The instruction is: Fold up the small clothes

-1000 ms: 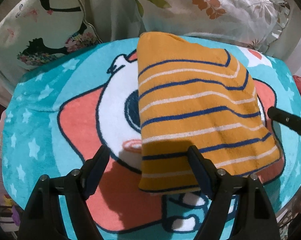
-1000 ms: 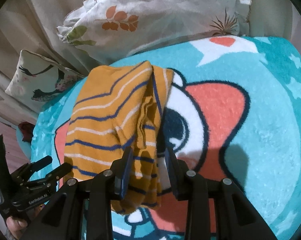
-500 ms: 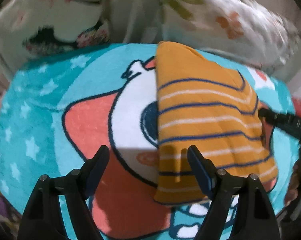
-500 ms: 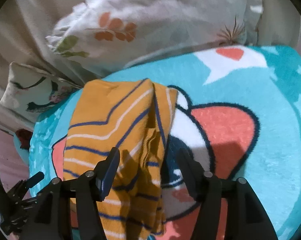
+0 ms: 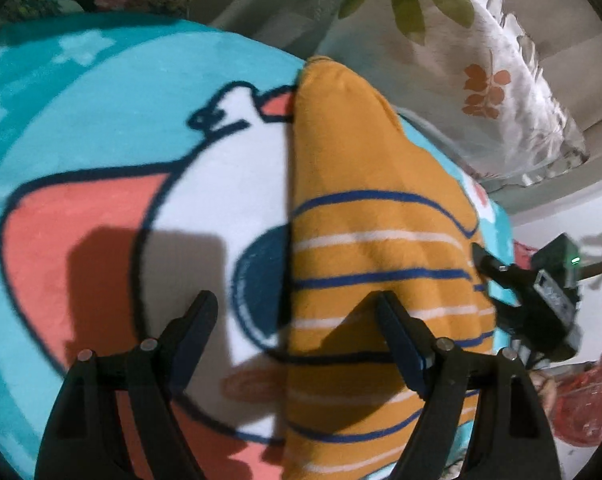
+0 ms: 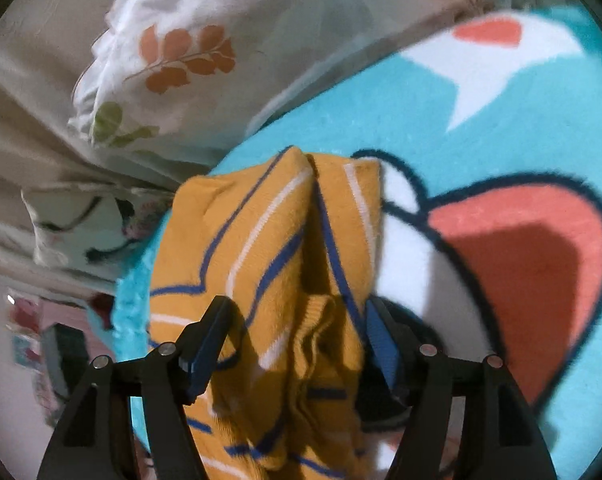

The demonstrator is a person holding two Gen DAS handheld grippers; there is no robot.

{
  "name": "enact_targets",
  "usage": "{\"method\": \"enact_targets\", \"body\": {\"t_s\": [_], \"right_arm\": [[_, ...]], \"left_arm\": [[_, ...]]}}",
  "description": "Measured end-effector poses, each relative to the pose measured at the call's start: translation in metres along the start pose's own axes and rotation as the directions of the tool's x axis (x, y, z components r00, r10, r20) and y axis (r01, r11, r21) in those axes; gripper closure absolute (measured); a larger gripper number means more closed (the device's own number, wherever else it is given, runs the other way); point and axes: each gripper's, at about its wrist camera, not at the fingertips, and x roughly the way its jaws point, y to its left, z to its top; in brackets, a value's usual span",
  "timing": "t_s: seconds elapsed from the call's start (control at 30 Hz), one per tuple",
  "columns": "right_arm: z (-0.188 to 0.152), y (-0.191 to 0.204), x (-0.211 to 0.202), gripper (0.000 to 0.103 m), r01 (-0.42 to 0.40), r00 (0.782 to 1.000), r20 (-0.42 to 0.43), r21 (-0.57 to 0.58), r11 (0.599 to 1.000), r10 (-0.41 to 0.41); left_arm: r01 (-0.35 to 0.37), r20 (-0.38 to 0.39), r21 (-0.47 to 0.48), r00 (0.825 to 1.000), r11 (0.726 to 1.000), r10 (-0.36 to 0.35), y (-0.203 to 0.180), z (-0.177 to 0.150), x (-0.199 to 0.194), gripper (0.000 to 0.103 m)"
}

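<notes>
A small orange garment point(image 5: 373, 248) with blue and white stripes lies folded on a teal cartoon blanket point(image 5: 81, 112). My left gripper point(image 5: 297, 320) is open just above the garment's left folded edge, with its right finger over the cloth and its left finger over the blanket. In the right wrist view the same garment point(image 6: 261, 248) shows a bunched ridge down its middle. My right gripper point(image 6: 297, 332) straddles that ridge, its jaws opening, and the pads stand off the cloth. The right gripper's body point(image 5: 541, 300) shows at the garment's right edge in the left wrist view.
Two printed pillows lean behind the blanket: a floral one point(image 6: 189, 60) and one with dark figures point(image 6: 85, 232). Beige bedding point(image 6: 21, 120) lies behind them. The blanket's edge point(image 6: 129, 308) drops off at the left of the right wrist view. A red item point(image 5: 589, 400) lies beyond the blanket's right side.
The right gripper's jaws spread apart and let go of the garment's bunched edge. Both grippers sank closer to the cloth, and the left one shifted along the garment's left edge while rolling.
</notes>
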Motion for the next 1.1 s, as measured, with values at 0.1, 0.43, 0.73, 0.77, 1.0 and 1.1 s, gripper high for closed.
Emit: {"method": "enact_targets", "body": {"t_s": [0.1, 0.43, 0.73, 0.77, 1.0, 1.1], "right_arm": [[-0.002, 0.001, 0.003, 0.028, -0.023, 1.0, 0.01, 0.018, 1.0, 0.023], [-0.013, 0.034, -0.035, 0.03, 0.162, 0.985, 0.081, -0.124, 0.979, -0.153], [-0.073, 0.062, -0.071, 0.06, 0.123, 0.992, 0.053, -0.302, 0.945, -0.113], [-0.081, 0.059, -0.064, 0.06, 0.166, 0.986, 0.041, -0.321, 0.932, -0.162], [-0.096, 0.01, -0.055, 0.059, 0.233, 0.968, -0.04, -0.222, 0.947, -0.247], [-0.087, 0.024, -0.077, 0.059, 0.249, 0.968, 0.058, -0.237, 0.939, -0.243]], "left_arm": [[0.027, -0.006, -0.022, 1.0, 0.999, -0.027, 0.0, 0.001, -0.004, 0.024], [-0.125, 0.128, 0.079, 0.985, 0.989, 0.115, -0.042, -0.017, -0.046, 0.024], [-0.198, 0.002, 0.198, 0.979, 0.96, 0.202, -0.061, -0.068, -0.004, 0.024], [-0.194, 0.01, 0.188, 0.981, 0.963, 0.195, -0.06, -0.068, -0.01, 0.024], [-0.228, 0.068, 0.112, 0.973, 0.967, 0.222, -0.043, -0.075, -0.049, 0.024], [-0.244, 0.089, 0.085, 0.967, 0.966, 0.237, -0.039, -0.08, -0.06, 0.024]]}}
